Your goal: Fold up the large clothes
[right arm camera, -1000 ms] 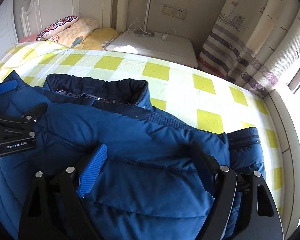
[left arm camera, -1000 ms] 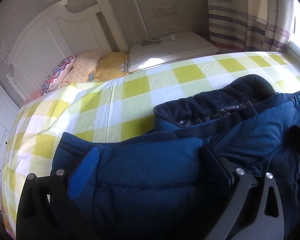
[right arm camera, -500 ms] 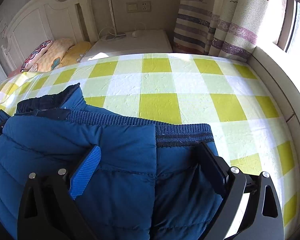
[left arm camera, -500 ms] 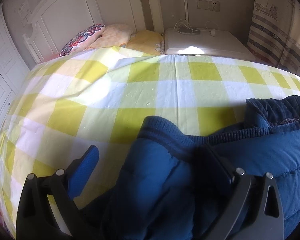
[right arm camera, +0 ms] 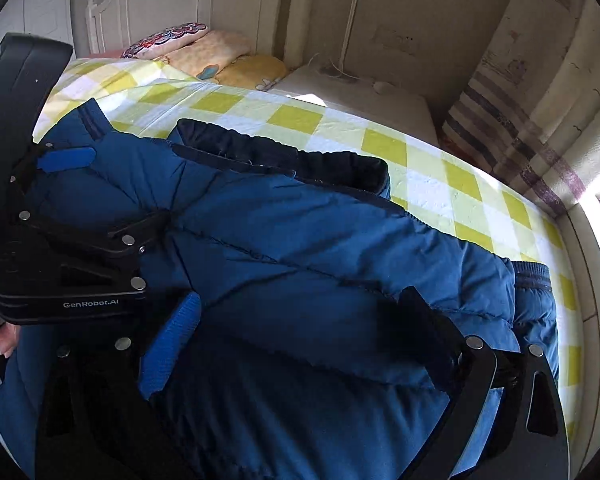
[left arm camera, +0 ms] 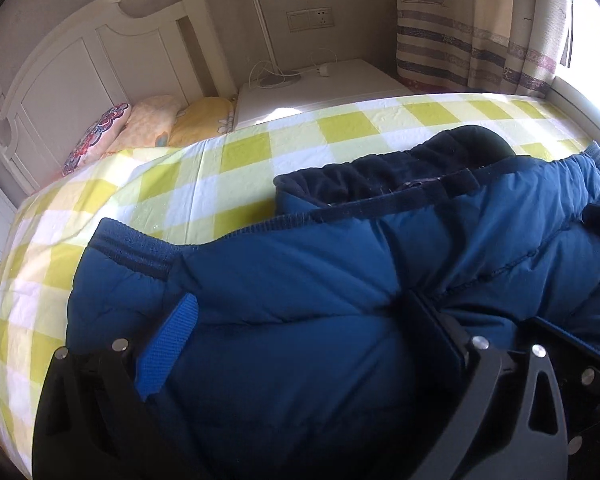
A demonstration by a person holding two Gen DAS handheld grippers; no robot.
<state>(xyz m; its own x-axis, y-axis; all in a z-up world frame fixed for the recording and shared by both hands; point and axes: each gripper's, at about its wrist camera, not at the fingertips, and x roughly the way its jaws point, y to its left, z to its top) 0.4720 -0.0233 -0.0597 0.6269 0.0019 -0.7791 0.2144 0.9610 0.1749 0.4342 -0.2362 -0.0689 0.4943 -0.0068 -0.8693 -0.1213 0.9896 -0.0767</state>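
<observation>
Lying puffy on the bed (left arm camera: 228,152), the blue down jacket (left arm camera: 300,280) compresses softly; grasp ribbed hems. Right tool (right arm camera: 296,332) is opening astride the padding; left tool (left arm camera: 300,328) gapes wide, gripping nothing.

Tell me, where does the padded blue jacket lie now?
The padded blue jacket lies on the yellow-and-white checked bedsheet, filling the lower part of both wrist views, its dark navy collar toward the white bedside table.
</observation>
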